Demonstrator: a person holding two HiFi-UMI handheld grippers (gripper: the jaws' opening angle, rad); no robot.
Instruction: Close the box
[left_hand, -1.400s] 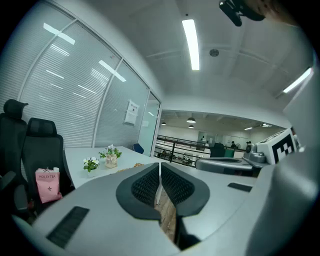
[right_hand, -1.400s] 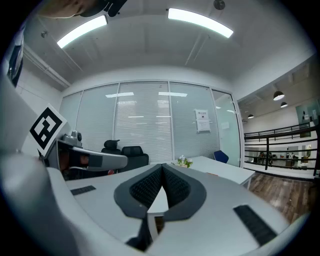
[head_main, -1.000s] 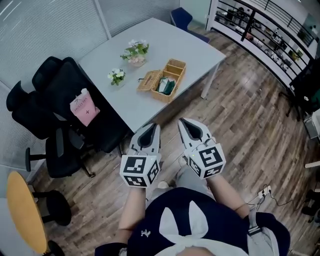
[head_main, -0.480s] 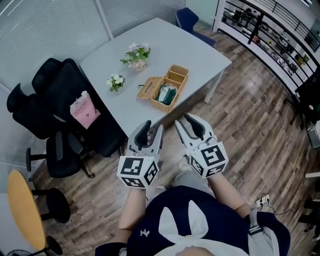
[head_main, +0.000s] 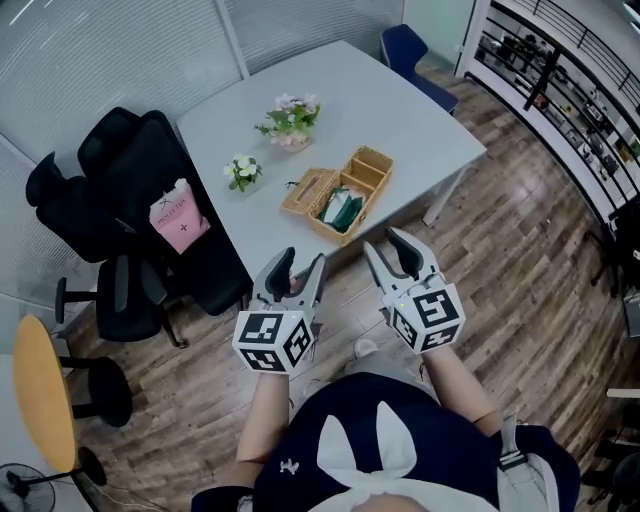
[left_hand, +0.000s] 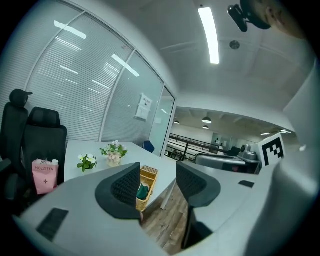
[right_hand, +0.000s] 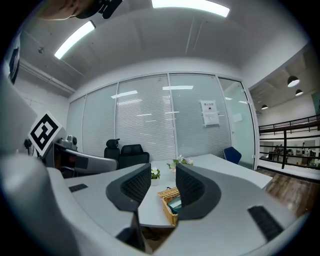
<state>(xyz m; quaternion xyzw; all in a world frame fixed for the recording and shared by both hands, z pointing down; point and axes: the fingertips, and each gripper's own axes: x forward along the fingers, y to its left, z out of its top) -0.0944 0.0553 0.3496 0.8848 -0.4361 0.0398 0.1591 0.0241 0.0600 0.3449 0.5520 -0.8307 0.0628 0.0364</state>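
Observation:
An open wicker box (head_main: 345, 192) stands near the front edge of the grey table (head_main: 400, 110), its lid (head_main: 306, 190) folded out to the left and a green item (head_main: 343, 208) inside. Both grippers hang in the air short of the table, apart from the box. My left gripper (head_main: 300, 266) is open; its jaws have just been opening, with nothing between them. My right gripper (head_main: 390, 246) is open too, also just opened and empty. The box (left_hand: 146, 183) shows far off between the left jaws (left_hand: 157, 181), and the box (right_hand: 170, 199) likewise beyond the right gripper (right_hand: 163, 187).
Two small flower pots (head_main: 290, 118) (head_main: 241, 170) stand on the table behind the box. Black office chairs (head_main: 110, 190) stand at the left, one with a pink bag (head_main: 180, 216). A blue chair (head_main: 412, 55) is at the far end, a round wooden table (head_main: 40, 410) lower left.
Both grippers went from shut to open. Both have moved forward towards the table, and the box now lies closer ahead of them.

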